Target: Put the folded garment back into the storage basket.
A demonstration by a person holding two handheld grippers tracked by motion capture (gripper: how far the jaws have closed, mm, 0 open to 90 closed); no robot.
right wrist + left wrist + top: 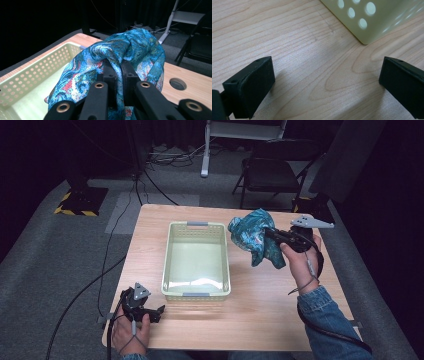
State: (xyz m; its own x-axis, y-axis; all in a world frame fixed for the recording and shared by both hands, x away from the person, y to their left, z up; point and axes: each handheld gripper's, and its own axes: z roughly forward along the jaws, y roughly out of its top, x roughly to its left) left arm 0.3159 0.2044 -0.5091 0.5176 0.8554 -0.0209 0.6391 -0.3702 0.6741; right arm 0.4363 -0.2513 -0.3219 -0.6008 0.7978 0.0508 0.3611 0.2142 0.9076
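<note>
A bunched blue patterned cloth (255,237) hangs in the air just right of the pale green basket (196,292), with my right gripper (269,234) shut on it. In the right gripper view the two black jaws (120,72) pinch a fold of the cloth (130,47), and the basket's perforated wall (30,75) lies to the left below. My left gripper (161,310) rests on the table at the front left, by the basket's near left corner, open. Its jaws (324,82) stand wide apart over bare wood, with the basket's corner (364,30) ahead.
The wooden table (260,305) has a round cable hole (177,83) near the far right edge. A folding chair (270,170) and a white stand (206,150) are behind the table. Cables run across the grey floor on the left.
</note>
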